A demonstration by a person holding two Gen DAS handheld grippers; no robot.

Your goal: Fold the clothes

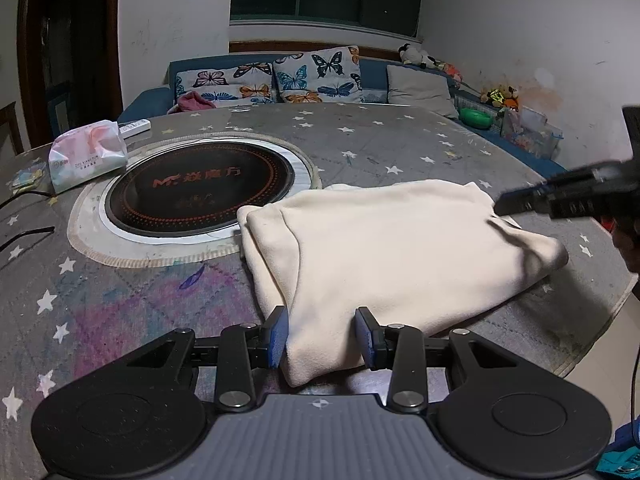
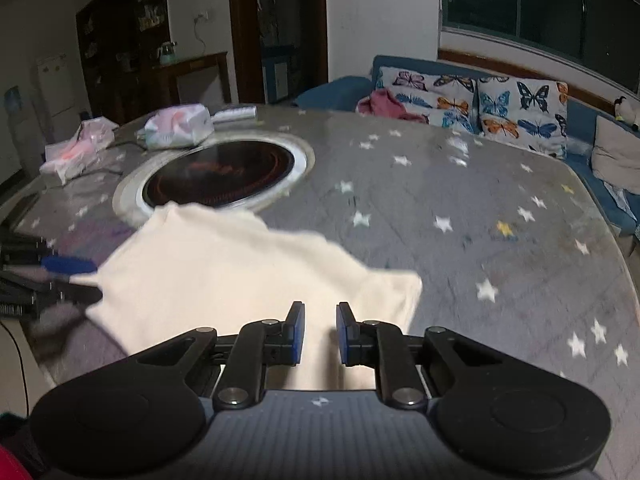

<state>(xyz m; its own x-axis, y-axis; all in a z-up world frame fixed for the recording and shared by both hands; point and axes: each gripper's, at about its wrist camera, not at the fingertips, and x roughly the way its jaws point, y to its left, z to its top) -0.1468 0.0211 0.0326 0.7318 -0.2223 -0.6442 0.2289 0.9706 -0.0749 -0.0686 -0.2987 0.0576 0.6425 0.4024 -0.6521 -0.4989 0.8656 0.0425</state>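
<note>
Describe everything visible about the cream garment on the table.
The cream garment looks like soft fleece, plain and unprinted, folded into a rough rectangle with layered edges on its left side. It lies flat on the star-patterned table cover, one corner overlapping the round cooktop's rim. The left gripper straddles its near edge, jaws open; the right gripper hovers open at the opposite edge.

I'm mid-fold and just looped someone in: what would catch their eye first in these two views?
First, the cream garment, folded on the star-patterned table cover, its near edge between the open fingers of the left gripper. The right gripper, also open, sits over its other end. Next, the round black cooktop set into the table beyond the garment, then the butterfly cushions on the sofa behind.
</note>
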